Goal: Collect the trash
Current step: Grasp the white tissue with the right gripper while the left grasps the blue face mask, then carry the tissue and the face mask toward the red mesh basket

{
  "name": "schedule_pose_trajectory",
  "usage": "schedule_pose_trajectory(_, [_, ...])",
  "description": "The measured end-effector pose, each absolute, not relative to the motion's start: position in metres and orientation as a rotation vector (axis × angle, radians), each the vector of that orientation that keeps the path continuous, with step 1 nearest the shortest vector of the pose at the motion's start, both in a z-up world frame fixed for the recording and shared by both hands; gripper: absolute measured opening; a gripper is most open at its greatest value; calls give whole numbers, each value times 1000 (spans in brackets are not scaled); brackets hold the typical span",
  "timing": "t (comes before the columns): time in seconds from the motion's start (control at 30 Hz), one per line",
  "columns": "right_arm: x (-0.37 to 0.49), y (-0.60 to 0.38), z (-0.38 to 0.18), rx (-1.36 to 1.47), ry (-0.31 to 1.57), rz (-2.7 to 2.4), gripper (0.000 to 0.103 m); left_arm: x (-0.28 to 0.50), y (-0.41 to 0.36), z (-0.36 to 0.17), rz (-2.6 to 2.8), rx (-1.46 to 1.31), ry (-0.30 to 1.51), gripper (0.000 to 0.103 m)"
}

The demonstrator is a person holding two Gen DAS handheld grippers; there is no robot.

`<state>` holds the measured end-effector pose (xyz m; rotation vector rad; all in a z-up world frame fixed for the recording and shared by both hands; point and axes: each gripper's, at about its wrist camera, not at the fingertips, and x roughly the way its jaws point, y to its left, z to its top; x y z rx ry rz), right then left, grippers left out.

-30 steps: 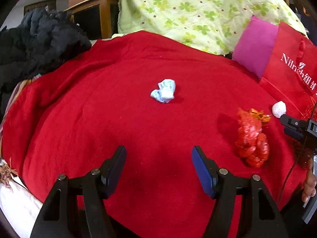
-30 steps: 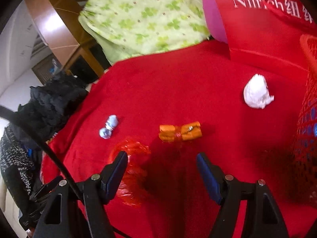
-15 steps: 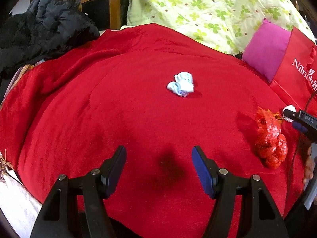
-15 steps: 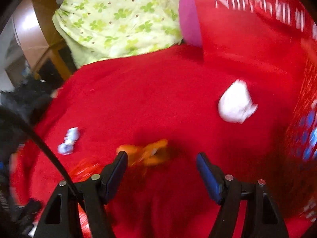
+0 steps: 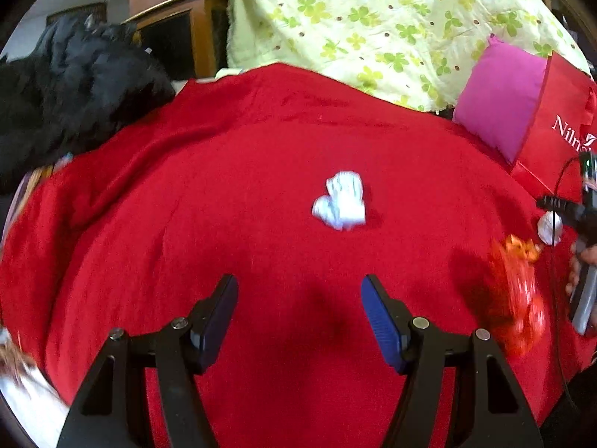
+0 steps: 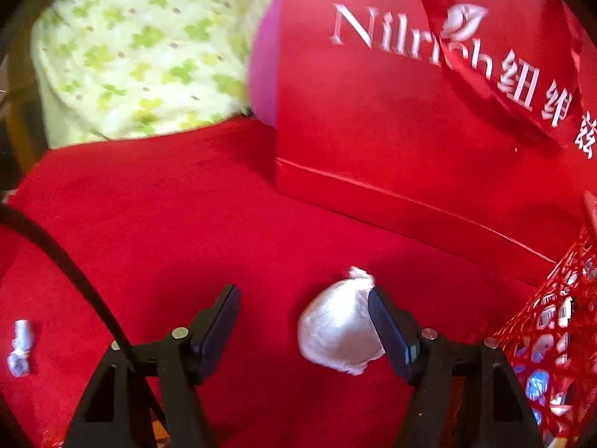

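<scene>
A crumpled pale blue paper wad (image 5: 341, 201) lies on the red blanket (image 5: 224, 205), ahead of my open left gripper (image 5: 299, 310). A red plastic wrapper (image 5: 516, 298) and an orange wrapper (image 5: 520, 248) lie to the right. A white paper wad (image 6: 341, 324) lies between the jaws of my open right gripper (image 6: 303, 317), against the right finger (image 6: 388, 330). The same wad shows small at the right in the left wrist view (image 5: 549, 227). The blue wad shows far left in the right wrist view (image 6: 20, 347).
A red mesh basket (image 6: 556, 339) holding trash stands at the right. A red gift bag (image 6: 429, 112) and a pink cushion (image 5: 500, 97) stand behind. A green patterned quilt (image 5: 373, 18) lies at the back, black clothes (image 5: 67, 86) at the left.
My right gripper has moved forward and right, past the orange wrapper, and now straddles the white wad. My left gripper has moved toward the blue wad.
</scene>
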<state>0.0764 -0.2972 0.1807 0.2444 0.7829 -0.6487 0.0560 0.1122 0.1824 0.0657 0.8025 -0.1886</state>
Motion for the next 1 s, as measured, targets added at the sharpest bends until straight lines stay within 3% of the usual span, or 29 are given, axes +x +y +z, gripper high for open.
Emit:
schedule_pose_trajectory(0.07, [82,-304,175,256,821,-666,72,76,102,186,-222,79,808,69])
schedule_pose_trajectory(0.23, [84,-323,156,327,919,-663,49,132,72,177,-260,157,833,69])
schedule_pose_trajectory(0.33, [83,-325,157,344,919,-626,43,161,61,164,-301,137,887,69])
schedule_pose_trajectory(0.43, [80,-323,161,392,892,-533,42,179,53,151,-332,128,924,62])
schedule_pose_trajectory(0.5, [77,-322,165,451,873,-444,42,188,51,143,-364,104,963,35])
schedule_pose_trajectory(0.6, [73,-314,176,481,827,-342,42,192,53,133,-380,52,1001,24])
schedule_pose_trajectory(1.0, [41,-243,211,402,669,-50,42,134,57,160,-387,7,935,19])
